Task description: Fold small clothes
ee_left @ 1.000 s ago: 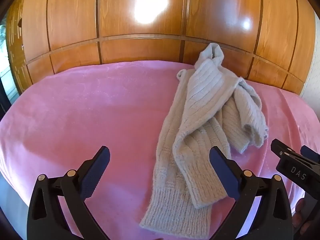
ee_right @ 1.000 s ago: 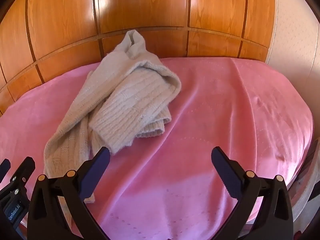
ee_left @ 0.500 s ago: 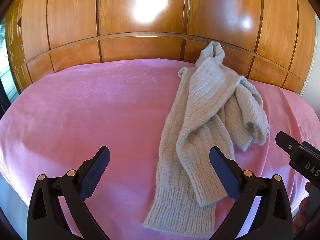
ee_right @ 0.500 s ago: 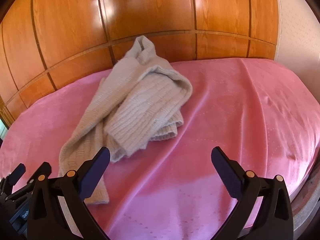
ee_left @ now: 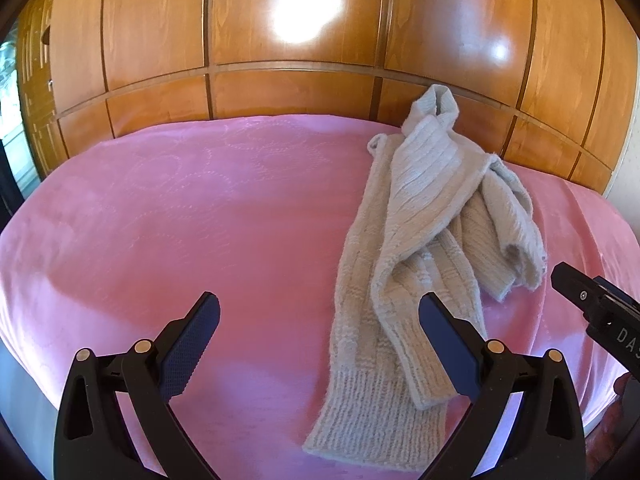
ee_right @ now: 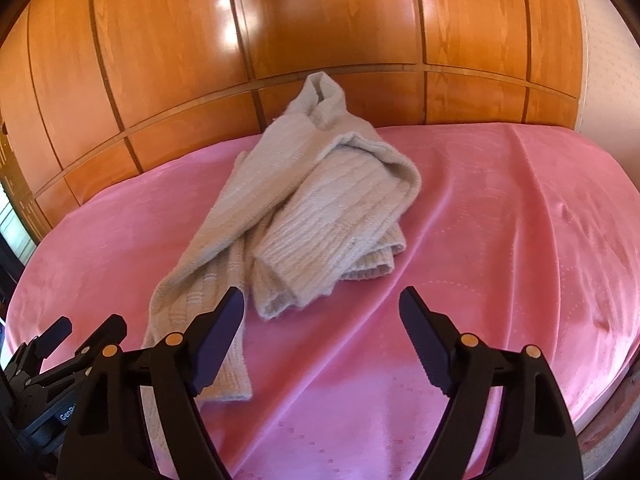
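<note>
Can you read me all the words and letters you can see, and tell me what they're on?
"DAS": white letters on the right gripper, cut off at the edge of the left view.
"GenR": small white print on the left gripper, in the right view; the rest is hidden.
No writing on the knit, blanket or wood wall.

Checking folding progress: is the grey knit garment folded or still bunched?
Bunched. The knit garment lies crumpled on the pink blanket, parts overlapping unevenly.

Beige ribbed sweater (ee_left: pixel 424 240) on pink (faintly patterned) bedspread (ee_left: pixel 200 216).
</note>
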`<state>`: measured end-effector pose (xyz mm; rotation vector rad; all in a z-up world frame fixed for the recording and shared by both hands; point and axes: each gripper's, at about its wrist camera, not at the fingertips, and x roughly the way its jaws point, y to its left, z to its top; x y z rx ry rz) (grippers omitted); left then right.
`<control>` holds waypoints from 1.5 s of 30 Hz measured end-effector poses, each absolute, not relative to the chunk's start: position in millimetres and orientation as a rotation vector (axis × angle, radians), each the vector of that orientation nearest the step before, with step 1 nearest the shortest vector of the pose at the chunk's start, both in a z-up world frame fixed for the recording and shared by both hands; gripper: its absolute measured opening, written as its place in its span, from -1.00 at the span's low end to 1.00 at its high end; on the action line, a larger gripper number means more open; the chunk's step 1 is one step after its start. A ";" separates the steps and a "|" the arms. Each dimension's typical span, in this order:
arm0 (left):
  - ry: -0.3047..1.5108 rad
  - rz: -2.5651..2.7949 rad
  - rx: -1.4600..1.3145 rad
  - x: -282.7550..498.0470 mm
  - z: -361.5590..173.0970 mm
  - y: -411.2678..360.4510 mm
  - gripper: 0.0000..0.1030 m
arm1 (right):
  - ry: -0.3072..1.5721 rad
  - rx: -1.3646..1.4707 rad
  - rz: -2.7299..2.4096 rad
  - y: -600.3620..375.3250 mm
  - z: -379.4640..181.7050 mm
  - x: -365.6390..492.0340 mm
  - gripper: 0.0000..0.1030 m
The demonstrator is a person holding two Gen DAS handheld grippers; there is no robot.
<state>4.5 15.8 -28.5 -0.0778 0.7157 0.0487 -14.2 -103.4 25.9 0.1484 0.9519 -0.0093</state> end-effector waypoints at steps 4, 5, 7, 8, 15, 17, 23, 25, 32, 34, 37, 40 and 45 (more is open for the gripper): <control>0.719 0.051 -0.084 6.9 -27.6 19.2 0.91 | 0.947 0.171 0.008 -103.0 26.7 -15.2 0.55; 0.720 0.052 -0.084 6.9 -27.7 19.7 0.91 | 0.943 0.173 0.010 -102.9 27.5 -15.6 0.55; 0.722 0.051 -0.084 7.7 -27.8 19.9 0.91 | 0.938 0.179 0.013 -103.2 28.6 -15.4 0.57; 0.723 0.052 -0.083 8.1 -28.0 20.0 0.91 | 0.937 0.181 0.014 -103.0 28.7 -15.4 0.58; 0.731 0.053 -0.086 9.6 -30.3 22.7 0.91 | 0.937 0.190 0.037 -102.3 28.0 -13.6 0.59; 0.737 0.055 -0.086 9.8 -31.8 23.5 0.91 | 0.942 0.195 0.039 -102.5 26.8 -11.4 0.59; 0.766 0.053 -0.093 11.2 -38.3 29.9 0.91 | 0.976 0.217 0.094 -99.2 21.6 -2.3 0.41; 0.774 0.059 -0.101 9.9 -40.2 36.8 0.91 | 0.988 0.235 0.128 -96.8 20.3 6.3 0.23; 0.827 0.081 -0.213 9.7 -49.3 79.6 0.79 | 1.089 0.377 0.252 -75.6 -4.7 59.0 0.02; 0.842 0.065 -0.205 10.1 -53.0 84.6 0.53 | 1.150 0.431 0.306 -63.5 -18.6 74.2 -0.04; 0.873 0.017 -0.235 9.8 -59.7 89.6 0.36 | 1.240 0.473 0.345 -40.9 -42.8 91.4 -0.09; 0.869 -0.043 -0.257 5.9 -61.3 87.3 0.36 | 1.271 0.420 0.319 -21.2 -60.4 105.3 -0.56; 0.870 -0.140 -0.179 3.5 -60.4 63.9 0.36 | 1.115 0.271 0.329 -32.4 -12.9 100.5 -0.89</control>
